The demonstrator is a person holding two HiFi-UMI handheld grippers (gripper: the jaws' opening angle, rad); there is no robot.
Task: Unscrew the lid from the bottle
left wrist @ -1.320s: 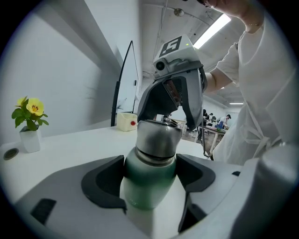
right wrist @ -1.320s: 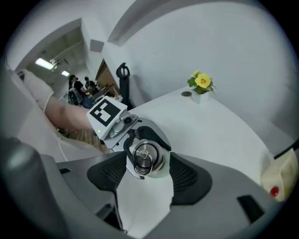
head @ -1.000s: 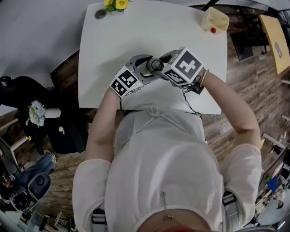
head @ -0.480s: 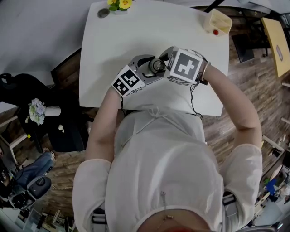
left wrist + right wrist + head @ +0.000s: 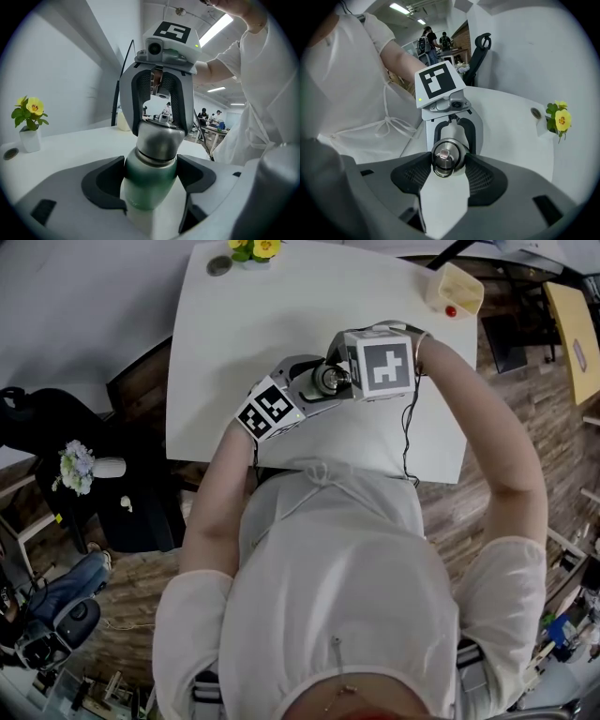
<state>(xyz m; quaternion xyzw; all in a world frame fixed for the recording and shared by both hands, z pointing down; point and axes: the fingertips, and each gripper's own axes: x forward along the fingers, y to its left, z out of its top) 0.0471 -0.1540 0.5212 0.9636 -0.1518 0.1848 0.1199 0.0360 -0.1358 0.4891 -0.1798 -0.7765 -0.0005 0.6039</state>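
A green metal bottle (image 5: pixel 149 180) with a silver lid (image 5: pixel 159 139) stands on the white table (image 5: pixel 281 324). My left gripper (image 5: pixel 151 183) is shut on the bottle's green body, from the side. My right gripper (image 5: pixel 446 165) comes down from above and is shut on the lid (image 5: pixel 446 156), whose top with a small ring faces its camera. In the head view the lid (image 5: pixel 327 379) shows between the left gripper (image 5: pixel 298 390) and the right gripper (image 5: pixel 349 371), near the table's front edge.
A small white pot with yellow flowers (image 5: pixel 255 249) and a round dark disc (image 5: pixel 219 266) sit at the table's far left. A cream container (image 5: pixel 452 289) with a red thing stands at the far right corner. A dark chair (image 5: pixel 37 427) is left of the table.
My right gripper has rolled about the lid, its marker cube turning and shifting up and right in the head view. The left gripper and the bottle have stayed put.
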